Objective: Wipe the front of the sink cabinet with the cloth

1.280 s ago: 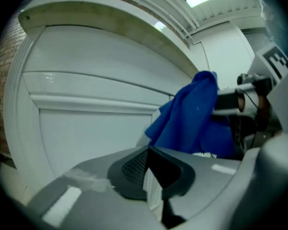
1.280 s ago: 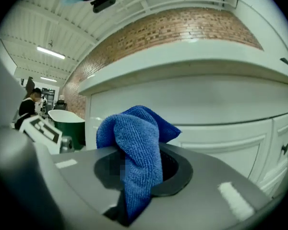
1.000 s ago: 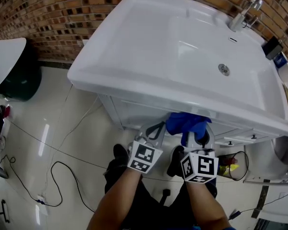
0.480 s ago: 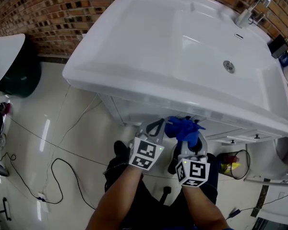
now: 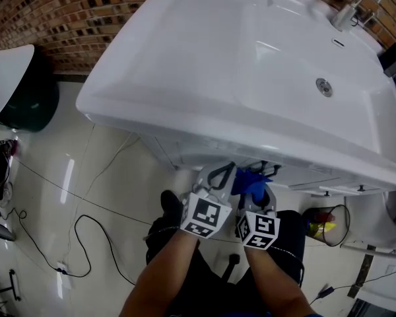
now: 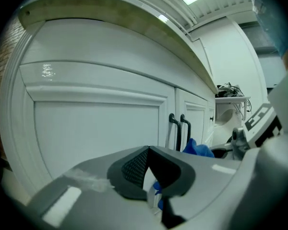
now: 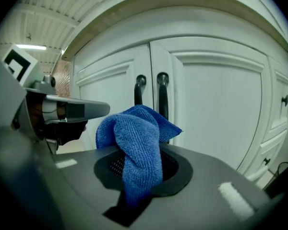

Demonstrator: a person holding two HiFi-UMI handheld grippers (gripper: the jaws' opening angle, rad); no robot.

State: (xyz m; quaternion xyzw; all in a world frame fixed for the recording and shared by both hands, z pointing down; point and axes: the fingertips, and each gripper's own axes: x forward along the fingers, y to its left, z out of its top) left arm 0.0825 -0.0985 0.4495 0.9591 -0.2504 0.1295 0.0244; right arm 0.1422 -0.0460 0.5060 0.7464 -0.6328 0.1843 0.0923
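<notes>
We see the right gripper (image 7: 140, 172) with its jaws clamped together on the blue cloth (image 7: 134, 140). One end of the cloth disappears down between the pads, and the rest bunches up above them in a folded peak. That peak covers the lower parts of the two dark handles (image 7: 162, 87) at the centre seam of the sink cabinet (image 7: 221, 104), so we cannot tell whether cloth and door touch.

The left gripper (image 6: 149, 174) sits just beside it. Its jaws are together and hold nothing, leaving only a sliver through which a bit of white door and blue cloth show. Its view takes in the left door panel of the cabinet (image 6: 96, 128). The same handles (image 6: 173, 126) are further right, partly behind the cloth (image 6: 197, 147).

In the head view both grippers are tucked under the front edge of the sink (image 5: 251, 65). The left gripper (image 5: 216, 176) and right gripper (image 5: 257, 191) are side by side there, with the cloth (image 5: 249, 179) poking out between them. The overhanging rim hides nearly all of the cabinet front (image 5: 185, 156), and only a narrow strip below the left of the rim shows. The faucet (image 5: 353, 8) is cut off at the top right corner. A wire bin (image 5: 327, 226) stands on the floor at the right, its contents too small to make out.
</notes>
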